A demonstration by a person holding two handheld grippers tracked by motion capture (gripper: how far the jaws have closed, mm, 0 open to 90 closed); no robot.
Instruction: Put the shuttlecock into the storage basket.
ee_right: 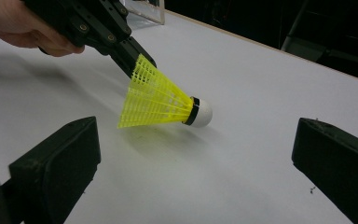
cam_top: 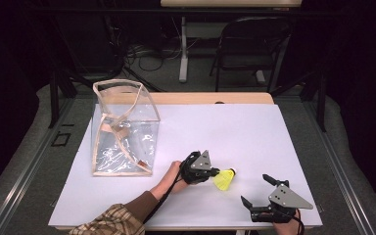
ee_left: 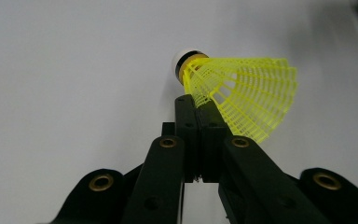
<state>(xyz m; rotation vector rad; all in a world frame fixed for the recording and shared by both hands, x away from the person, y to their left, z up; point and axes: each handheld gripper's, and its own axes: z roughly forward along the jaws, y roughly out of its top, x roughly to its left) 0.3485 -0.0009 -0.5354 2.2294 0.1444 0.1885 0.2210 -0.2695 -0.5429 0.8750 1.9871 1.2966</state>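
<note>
White sheeting (cam_top: 254,137) is spread over one table, with one folding chair (cam_top: 249,46) seen beyond its far edge. One clear plastic bag (cam_top: 122,129) with tan trim is stood at the left. Two grippers are counted: the left gripper (cam_top: 214,172) is clamped on the skirt rim of one yellow shuttlecock (cam_top: 225,179), near the sheet's front edge; the right gripper (cam_top: 255,190), just beside it, is held with jaws wide apart and nothing between them.
</note>
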